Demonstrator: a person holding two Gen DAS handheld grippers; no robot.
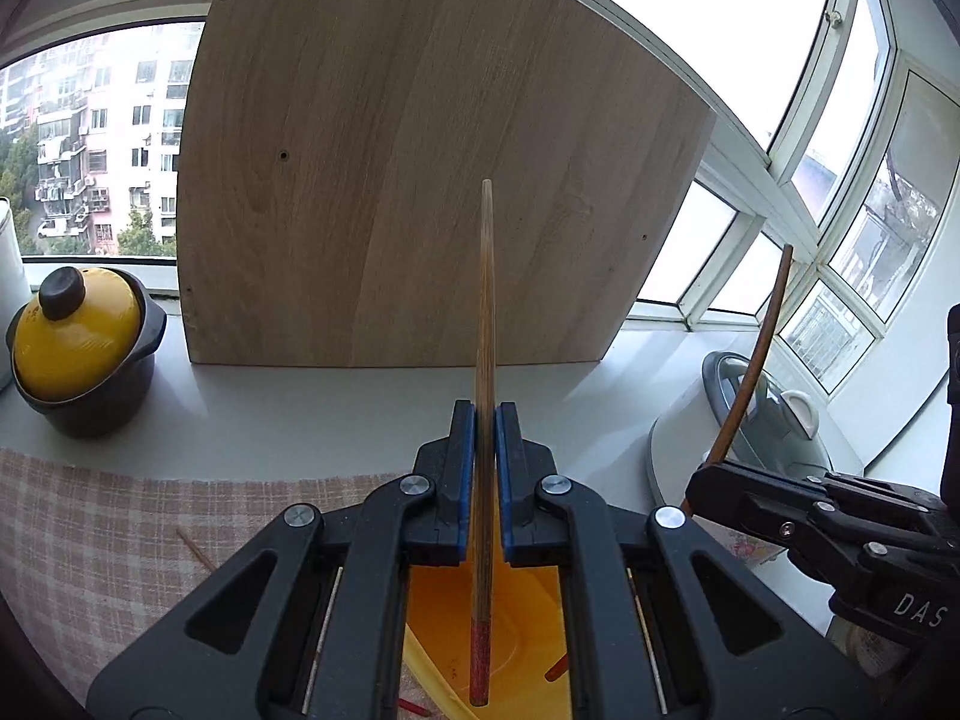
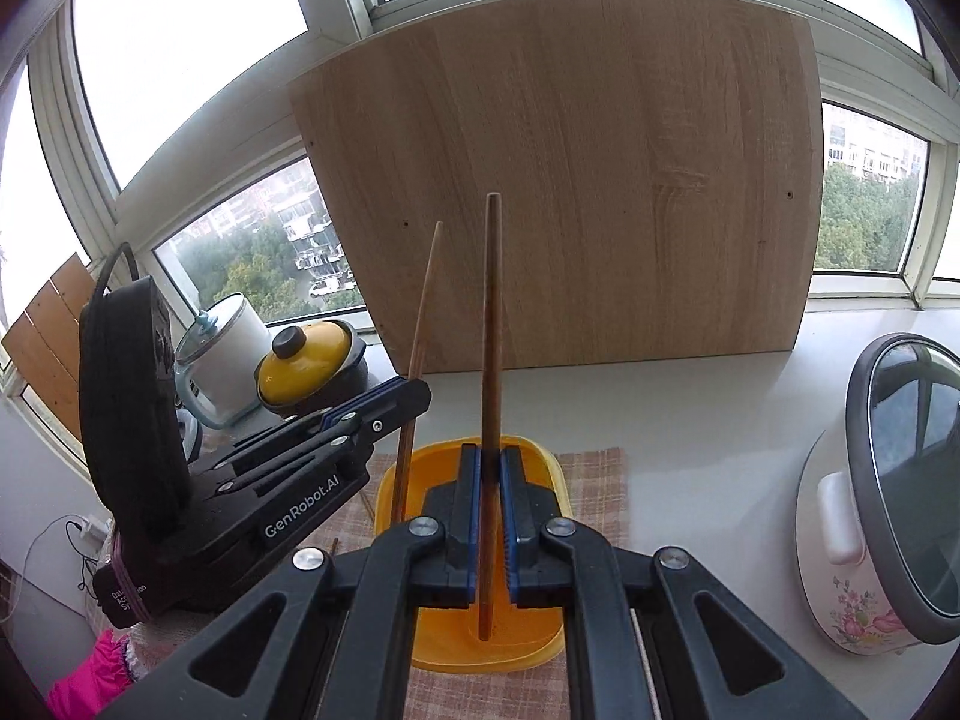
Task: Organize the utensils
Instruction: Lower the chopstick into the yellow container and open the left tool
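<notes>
My left gripper (image 1: 486, 414) is shut on a light bamboo chopstick (image 1: 485, 312) with a red lower end, held upright over the yellow tray (image 1: 528, 630). My right gripper (image 2: 491, 456) is shut on a darker brown chopstick (image 2: 492, 324), also upright, its lower end in the yellow tray (image 2: 540, 636). The left gripper (image 2: 384, 399) shows in the right wrist view with its chopstick (image 2: 423, 306). The right gripper (image 1: 714, 471) shows at the right of the left wrist view with its chopstick (image 1: 756, 360).
A wooden board (image 1: 432, 150) stands against the window behind. A yellow-lidded pot (image 1: 78, 330) is at the left, a rice cooker (image 2: 888, 492) at the right. A checked cloth (image 1: 90, 540) lies under the tray, with loose sticks (image 1: 195, 549) on it.
</notes>
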